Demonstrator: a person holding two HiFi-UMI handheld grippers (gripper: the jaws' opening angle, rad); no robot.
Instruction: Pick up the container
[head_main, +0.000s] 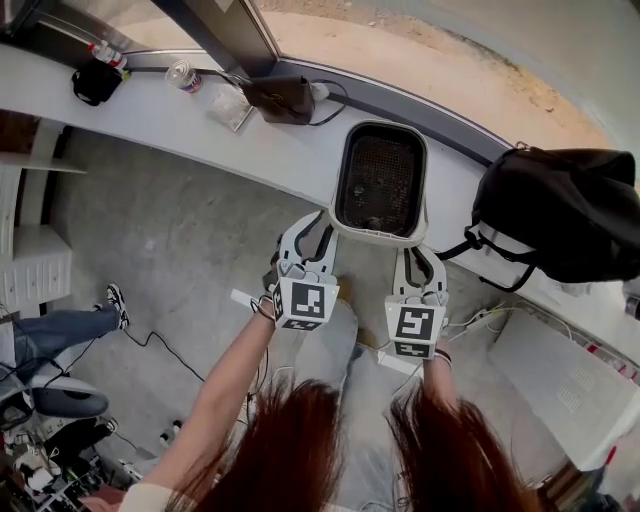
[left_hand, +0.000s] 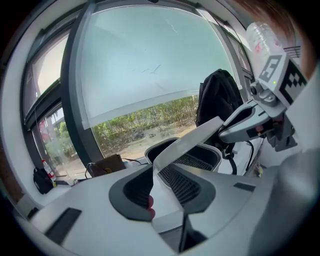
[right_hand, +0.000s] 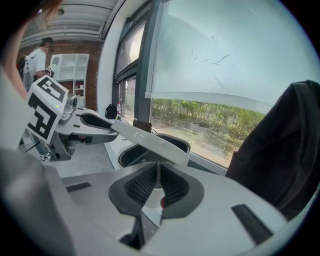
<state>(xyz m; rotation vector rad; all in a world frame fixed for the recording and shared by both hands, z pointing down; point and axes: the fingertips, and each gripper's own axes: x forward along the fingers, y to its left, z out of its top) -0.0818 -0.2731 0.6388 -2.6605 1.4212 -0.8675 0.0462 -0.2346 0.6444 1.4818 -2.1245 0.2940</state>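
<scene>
The container (head_main: 380, 180) was white outside, with black mesh lining its inside. The left gripper (head_main: 312, 228) and the right gripper (head_main: 420, 262) were white with black pads, each bearing a cube of black-and-white square markers. A black backpack (head_main: 570, 215) sat on the white counter (head_main: 150, 115), above a mottled grey floor (head_main: 170, 250).

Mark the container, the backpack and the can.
container (head_main: 375, 237), head view, near white rim.
backpack (head_main: 565, 210), head view, middle of its body.
can (head_main: 182, 73), head view, its top end.
</scene>
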